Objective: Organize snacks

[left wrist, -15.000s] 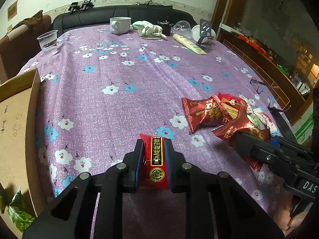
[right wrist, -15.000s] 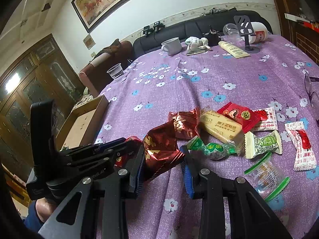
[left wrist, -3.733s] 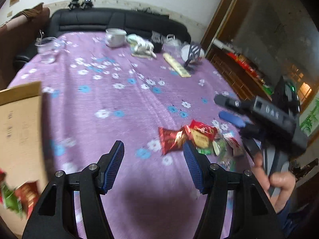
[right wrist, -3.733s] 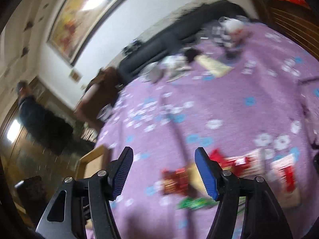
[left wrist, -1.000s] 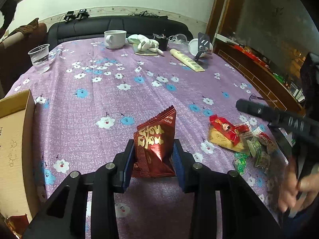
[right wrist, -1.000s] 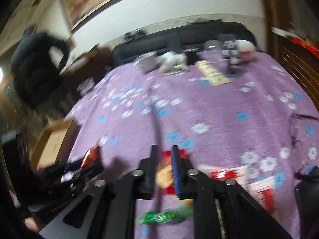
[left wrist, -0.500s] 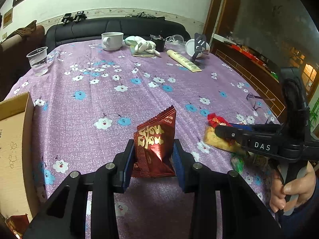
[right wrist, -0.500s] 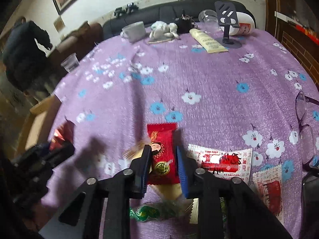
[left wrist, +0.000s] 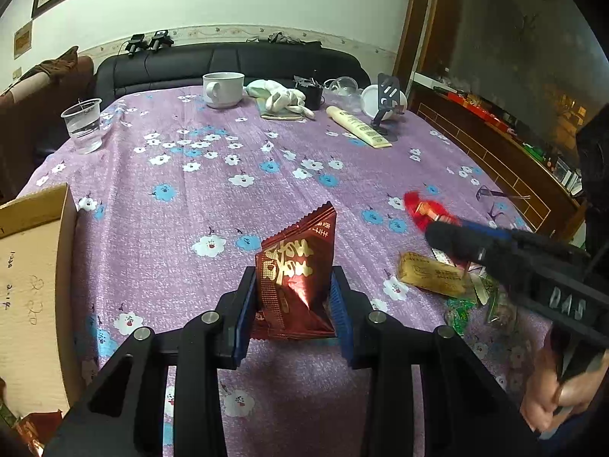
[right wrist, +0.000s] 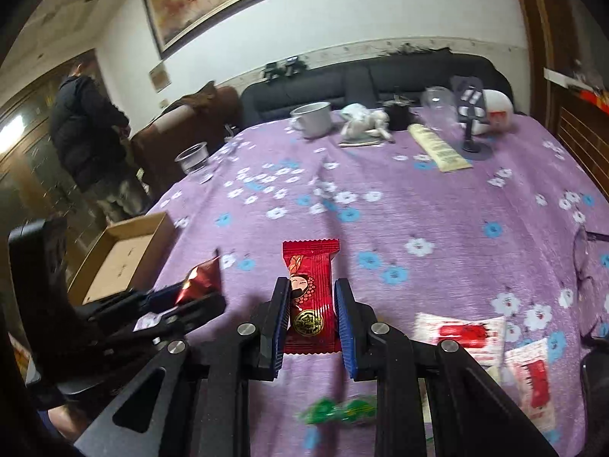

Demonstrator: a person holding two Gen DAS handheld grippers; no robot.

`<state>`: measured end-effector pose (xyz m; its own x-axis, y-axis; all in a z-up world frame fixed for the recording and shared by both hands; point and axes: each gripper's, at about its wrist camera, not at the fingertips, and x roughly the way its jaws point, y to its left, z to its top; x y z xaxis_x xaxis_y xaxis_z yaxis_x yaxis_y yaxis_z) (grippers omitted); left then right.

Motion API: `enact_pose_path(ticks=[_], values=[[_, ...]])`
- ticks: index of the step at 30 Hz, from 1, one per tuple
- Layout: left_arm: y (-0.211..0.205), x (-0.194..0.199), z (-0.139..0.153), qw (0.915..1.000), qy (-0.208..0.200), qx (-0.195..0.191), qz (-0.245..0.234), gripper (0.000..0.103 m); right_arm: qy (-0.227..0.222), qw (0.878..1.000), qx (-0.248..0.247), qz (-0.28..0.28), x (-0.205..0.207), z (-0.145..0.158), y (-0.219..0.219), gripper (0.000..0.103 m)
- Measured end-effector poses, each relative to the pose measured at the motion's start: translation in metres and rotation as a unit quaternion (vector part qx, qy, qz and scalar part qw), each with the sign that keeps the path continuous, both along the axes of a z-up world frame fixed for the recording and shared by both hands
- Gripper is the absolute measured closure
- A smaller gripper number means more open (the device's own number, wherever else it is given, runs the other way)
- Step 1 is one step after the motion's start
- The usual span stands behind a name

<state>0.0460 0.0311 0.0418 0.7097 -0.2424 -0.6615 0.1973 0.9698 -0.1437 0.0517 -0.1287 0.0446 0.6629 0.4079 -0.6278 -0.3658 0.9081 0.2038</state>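
My left gripper (left wrist: 293, 289) is shut on a dark red foil snack packet (left wrist: 297, 266) and holds it upright above the purple flowered tablecloth (left wrist: 228, 209). In the right wrist view that packet (right wrist: 201, 278) pokes out of the left gripper (right wrist: 190, 301) at the lower left. My right gripper (right wrist: 310, 304) is shut on a bright red snack packet (right wrist: 310, 262), its pads pressing on both sides. The same red packet (left wrist: 422, 209) is blurred at the right gripper's tip (left wrist: 437, 232) in the left wrist view. A cardboard box (left wrist: 34, 285) stands open at the table's left edge.
Loose snacks lie near the front right: a yellow bar (left wrist: 430, 274), a green candy (right wrist: 338, 415), white-and-red packets (right wrist: 460, 331). At the far end stand a plastic cup (left wrist: 82, 125), a mug (left wrist: 222, 89), a tube (left wrist: 357, 127) and a phone stand (left wrist: 386, 103). Glasses (left wrist: 498, 198) lie right. A person (right wrist: 83, 133) stands beyond the box.
My right gripper has shut on the bright red packet and carried it off the snack pile. The left gripper has kept still with the dark red packet.
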Motion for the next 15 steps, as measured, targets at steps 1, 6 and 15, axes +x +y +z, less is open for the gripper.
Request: enact_pose_path(ticks=[1, 6, 15], values=[[0.0002, 0.0002, 0.0001, 1.0, -0.001, 0.001, 0.001, 0.069, 0.002, 1.0, -0.002, 0.004, -0.0005, -0.0013, 0.0031, 0.079], [0.0012, -0.001, 0.0009, 1.0, -0.004, 0.001, 0.005, 0.069, 0.003, 1.0, -0.004, 0.007, -0.0017, -0.0026, 0.0081, 0.079], [0.0027, -0.0011, 0.0017, 1.0, -0.005, 0.0, 0.007, 0.069, 0.017, 1.0, 0.012, -0.004, 0.002, -0.0057, -0.0002, 0.079]])
